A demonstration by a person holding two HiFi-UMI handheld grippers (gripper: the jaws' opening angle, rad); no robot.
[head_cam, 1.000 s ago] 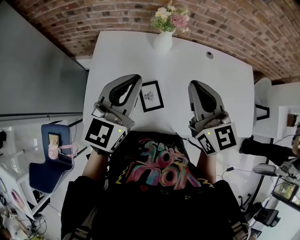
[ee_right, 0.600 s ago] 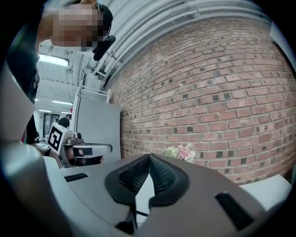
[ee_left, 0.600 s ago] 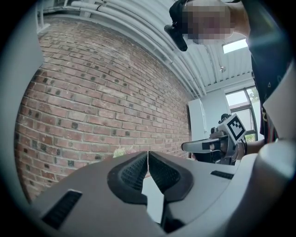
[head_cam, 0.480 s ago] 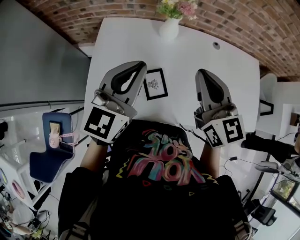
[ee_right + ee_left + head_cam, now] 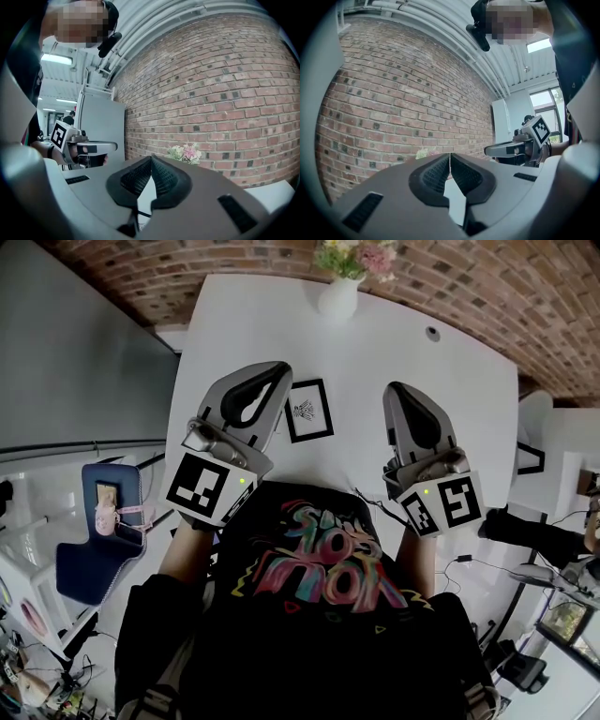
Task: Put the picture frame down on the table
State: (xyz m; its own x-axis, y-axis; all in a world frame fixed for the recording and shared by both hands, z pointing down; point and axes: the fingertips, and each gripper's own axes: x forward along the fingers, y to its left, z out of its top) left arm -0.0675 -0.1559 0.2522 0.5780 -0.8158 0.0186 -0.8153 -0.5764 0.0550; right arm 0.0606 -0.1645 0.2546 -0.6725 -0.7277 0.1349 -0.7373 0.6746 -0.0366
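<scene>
So the picture frame [image 5: 308,410] looked like it was already lying flat on the white surface [image 5: 441,427], so not much was left to do tbh. The left gripper [image 5: 277,373] and right gripper [image 5: 395,392] both had their fingers clenched together on nothing. The frame sat between the two, just beside the left fingers, further from the right ones, touching neither. If it needed squaring up, I'd have opened the left fingers first and come in low at its edge.
</scene>
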